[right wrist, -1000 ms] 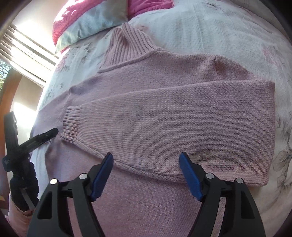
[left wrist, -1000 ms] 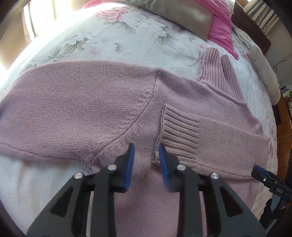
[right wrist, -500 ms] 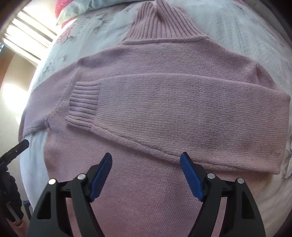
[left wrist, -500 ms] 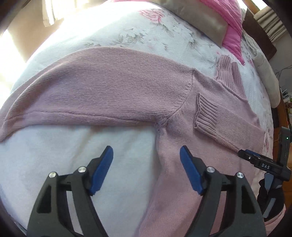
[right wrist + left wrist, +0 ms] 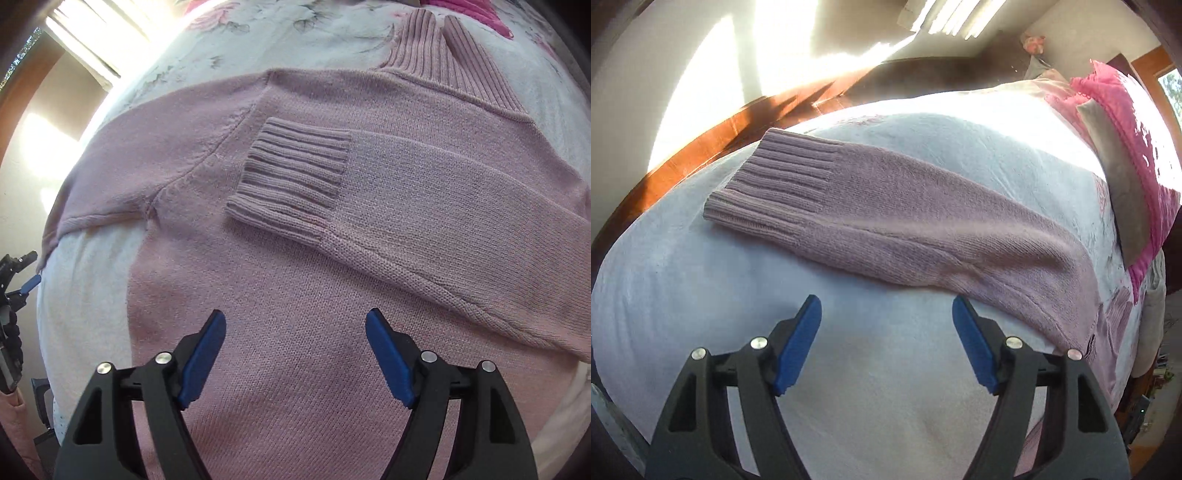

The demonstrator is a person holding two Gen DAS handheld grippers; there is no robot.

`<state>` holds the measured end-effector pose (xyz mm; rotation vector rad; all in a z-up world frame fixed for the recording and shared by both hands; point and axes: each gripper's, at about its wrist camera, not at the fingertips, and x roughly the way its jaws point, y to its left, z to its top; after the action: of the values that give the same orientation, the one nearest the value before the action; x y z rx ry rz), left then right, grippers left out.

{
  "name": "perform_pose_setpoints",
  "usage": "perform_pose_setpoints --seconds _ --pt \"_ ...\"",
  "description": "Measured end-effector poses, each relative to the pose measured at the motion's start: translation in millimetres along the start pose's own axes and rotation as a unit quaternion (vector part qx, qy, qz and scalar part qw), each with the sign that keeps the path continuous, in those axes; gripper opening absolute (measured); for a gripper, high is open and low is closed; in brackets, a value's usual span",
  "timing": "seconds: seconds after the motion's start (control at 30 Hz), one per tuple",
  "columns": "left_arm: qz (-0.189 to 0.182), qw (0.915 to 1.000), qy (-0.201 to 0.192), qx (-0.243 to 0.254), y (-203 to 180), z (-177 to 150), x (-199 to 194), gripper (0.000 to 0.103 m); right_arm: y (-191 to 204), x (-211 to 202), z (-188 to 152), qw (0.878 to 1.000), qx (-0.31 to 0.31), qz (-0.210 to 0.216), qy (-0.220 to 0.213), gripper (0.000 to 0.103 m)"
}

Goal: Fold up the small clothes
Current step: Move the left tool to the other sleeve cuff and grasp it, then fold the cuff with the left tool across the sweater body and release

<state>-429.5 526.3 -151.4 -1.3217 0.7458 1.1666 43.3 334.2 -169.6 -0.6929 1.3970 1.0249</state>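
Note:
A pale pink knit sweater lies flat on the bed. One sleeve is folded across its chest, with the ribbed cuff near the middle and the ribbed collar at the top. The other sleeve stretches out over the white bedspread, ending in a ribbed cuff. My left gripper is open and hovers over bare bedspread just short of that sleeve. Over the sweater's lower body my right gripper is open and holds nothing. The left gripper also peeks in at the far left edge.
The bed has a white floral bedspread. Pink and grey pillows lie at its head. A wooden bed frame runs along the far edge, with a sunlit wall and blinds behind it.
My left gripper opened and swung left, from the armpit seam out toward the outstretched sleeve and its cuff. The right gripper stayed open and shifted left over the sweater's body.

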Motion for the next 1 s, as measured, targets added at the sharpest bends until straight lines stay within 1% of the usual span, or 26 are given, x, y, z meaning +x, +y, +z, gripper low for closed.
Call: perform_pose_setpoints --seconds 0.07,0.1,0.13,0.17,0.27,0.37,0.4,0.43,0.47,0.53,0.57,0.6,0.63,0.7,0.73,0.83,0.9,1.0 --pt "-0.014 0.9990 -0.005 -0.042 18.4 14.3 8.4 0.070 3.5 3.9 1.6 1.000 0.003 0.000 0.003 0.078" --pt "-0.016 0.9982 -0.008 -0.057 24.3 19.6 11.9 0.067 5.0 6.1 2.4 1.000 0.004 -0.003 0.004 0.078" --pt "-0.027 0.9972 -0.012 -0.068 28.7 24.1 14.0 0.067 6.4 8.4 3.3 1.000 0.005 -0.009 0.006 0.078" --pt "-0.035 0.9963 -0.021 -0.076 31.9 27.9 14.4 0.067 7.7 10.6 3.4 1.000 0.004 -0.015 0.008 0.078" --pt "-0.042 0.9940 -0.040 -0.092 34.8 39.0 18.6 0.067 10.1 18.5 2.6 1.000 0.005 -0.023 0.014 0.078" --pt "-0.030 0.9937 -0.049 -0.096 32.0 48.2 26.6 0.067 15.0 28.0 0.8 0.999 0.009 -0.027 0.019 0.078" --pt "-0.025 0.9937 -0.053 -0.096 29.5 49.9 27.2 0.065 15.2 29.2 -0.1 0.999 0.010 -0.027 0.019 0.078" --pt "-0.014 0.9940 -0.059 -0.092 27.8 50.7 25.9 0.055 16.7 30.5 0.0 0.999 0.012 -0.026 0.017 0.078" --pt "-0.001 0.9943 -0.065 -0.085 25.2 51.5 24.8 0.048 16.7 30.4 -0.4 1.000 0.014 -0.024 0.015 0.078" --pt "0.011 0.9936 -0.079 -0.080 20.1 51.2 19.9 0.012 13.7 28.1 -3.8 1.000 0.018 -0.020 0.013 0.078" --pt "0.005 0.9929 -0.085 -0.082 19.7 51.7 15.8 0.007 10.3 25.8 -7.1 1.000 0.019 -0.020 0.012 0.078" --pt "-0.001 0.9923 -0.093 -0.081 16.2 51.6 11.3 0.007 7.2 23.2 -9.6 1.000 0.020 -0.020 0.011 0.078" --pt "-0.004 0.9917 -0.105 -0.075 8.8 50.2 5.5 0.007 4.1 20.5 -11.3 1.000 0.020 -0.022 0.009 0.078" --pt "-0.008 0.9904 -0.130 -0.046 -13.8 45.8 -8.1 0.006 -4.9 12.8 -15.6 0.999 0.020 -0.028 0.005 0.078" --pt "-0.012 0.9895 -0.142 -0.024 -28.8 42.4 -15.2 0.006 -15.1 5.6 -19.2 0.999 0.019 -0.029 0.003 0.078" --pt "-0.026 0.9847 -0.167 0.042 -80.4 28.4 -30.6 0.006 -29.5 -6.2 -23.6 0.999 0.020 -0.035 -0.006 0.078" --pt "-0.041 0.9809 -0.173 0.080 -115.4 17.2 -35.6 0.006 -40.1 -15.5 -27.4 0.999 0.023 -0.036 -0.011 0.078" --pt "-0.065 0.9750 -0.168 0.130 -166.0 -3.5 -33.8 0.006 -54.3 -22.8 -30.9 0.998 0.030 -0.043 -0.016 0.078"
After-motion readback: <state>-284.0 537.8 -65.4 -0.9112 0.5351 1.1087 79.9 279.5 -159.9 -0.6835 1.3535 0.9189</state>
